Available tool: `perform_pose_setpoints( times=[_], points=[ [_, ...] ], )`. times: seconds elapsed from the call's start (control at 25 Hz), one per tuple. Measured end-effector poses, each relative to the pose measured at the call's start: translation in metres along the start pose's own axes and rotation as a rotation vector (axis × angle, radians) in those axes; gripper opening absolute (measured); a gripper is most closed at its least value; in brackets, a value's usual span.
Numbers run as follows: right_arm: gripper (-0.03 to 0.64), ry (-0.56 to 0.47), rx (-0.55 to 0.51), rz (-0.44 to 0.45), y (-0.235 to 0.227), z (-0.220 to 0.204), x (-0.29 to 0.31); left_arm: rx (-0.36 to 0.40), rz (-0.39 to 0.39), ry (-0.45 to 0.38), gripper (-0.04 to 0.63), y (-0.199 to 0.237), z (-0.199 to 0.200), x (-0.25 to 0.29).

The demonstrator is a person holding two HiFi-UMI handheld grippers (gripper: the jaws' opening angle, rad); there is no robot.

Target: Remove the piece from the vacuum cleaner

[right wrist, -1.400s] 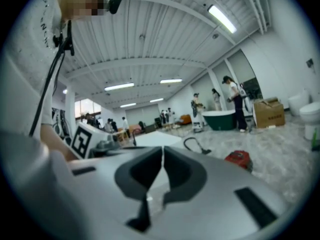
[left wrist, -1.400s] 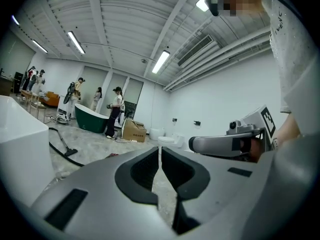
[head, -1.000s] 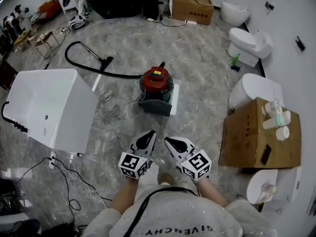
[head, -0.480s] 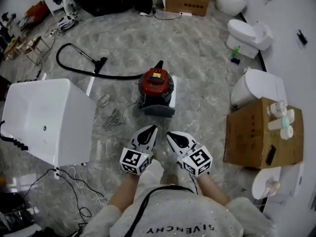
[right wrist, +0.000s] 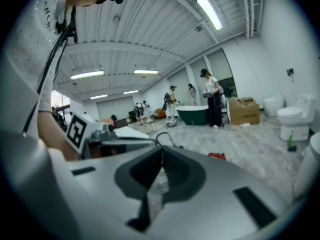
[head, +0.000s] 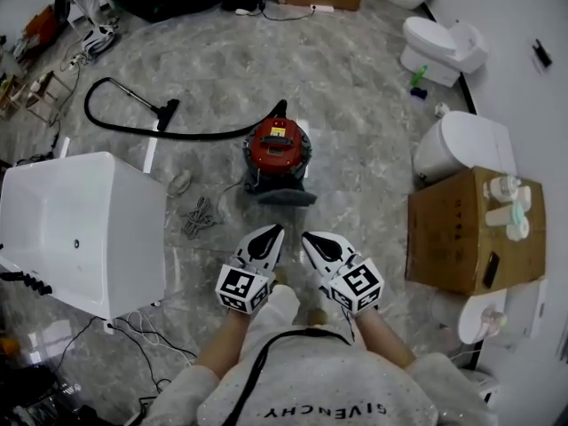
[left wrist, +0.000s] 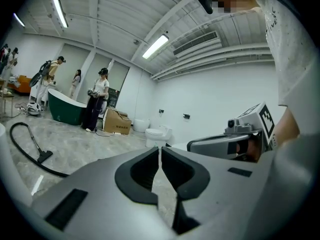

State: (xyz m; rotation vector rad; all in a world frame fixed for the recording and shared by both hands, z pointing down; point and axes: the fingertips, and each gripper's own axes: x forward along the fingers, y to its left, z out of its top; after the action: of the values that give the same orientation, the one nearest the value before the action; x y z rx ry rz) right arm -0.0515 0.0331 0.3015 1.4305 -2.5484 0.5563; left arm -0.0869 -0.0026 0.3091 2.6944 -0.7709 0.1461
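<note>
A red canister vacuum cleaner (head: pixel 278 145) stands on the marble floor ahead of me, on a dark grey base. Its black hose (head: pixel 115 118) curls off to the left and ends in a floor nozzle (head: pixel 165 114). Both grippers are held close to my body, well short of the vacuum. My left gripper (head: pixel 269 235) is shut with nothing in it; in its own view the jaws meet (left wrist: pixel 159 154). My right gripper (head: pixel 310 240) is likewise shut and empty, jaws touching (right wrist: pixel 162 156). The vacuum's red top (right wrist: pixel 217 156) peeks over the right gripper's body.
A white bathtub (head: pixel 80 229) sits at my left, with cables on the floor near it. A cardboard box (head: pixel 466 229) with bottles on top stands at the right, beside toilets (head: pixel 439 47). A tangle of cord (head: pixel 197 216) lies left of the vacuum. Several people stand by a dark tub (left wrist: pixel 67 109).
The vacuum and floor have shifted slightly left in the head view and the tub sits lower, as I stepped forward. Both grippers kept their pose and stayed shut.
</note>
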Motion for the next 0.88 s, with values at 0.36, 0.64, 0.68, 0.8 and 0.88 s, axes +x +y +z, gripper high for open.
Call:
perform_pose_setpoints(
  times=[0.36,0.64,0.68,0.8,0.88],
  points=[
    [0.014,0.019,0.02,-0.069,-0.019,-0.006,0.021,-0.004,-0.071,0.034,0.041,0.021,-0.008,0.024],
    [0.014,0.053,0.042,-0.077,-0.035,-0.019,0.033,-0.035,-0.077,0.059,0.041,0.033,-0.022,0.04],
    [0.014,0.055,0.047,-0.078,-0.038,-0.021,0.035,-0.04,-0.075,0.068,0.041,0.034,-0.025,0.041],
    [0.014,0.056,0.064,-0.078,-0.051,-0.031,0.047,-0.038,-0.075,0.097,0.041,0.041,-0.031,0.047],
    [0.014,0.065,0.084,-0.071,-0.056,-0.041,0.058,-0.025,-0.069,0.118,0.041,0.05,-0.034,0.048]
  ],
)
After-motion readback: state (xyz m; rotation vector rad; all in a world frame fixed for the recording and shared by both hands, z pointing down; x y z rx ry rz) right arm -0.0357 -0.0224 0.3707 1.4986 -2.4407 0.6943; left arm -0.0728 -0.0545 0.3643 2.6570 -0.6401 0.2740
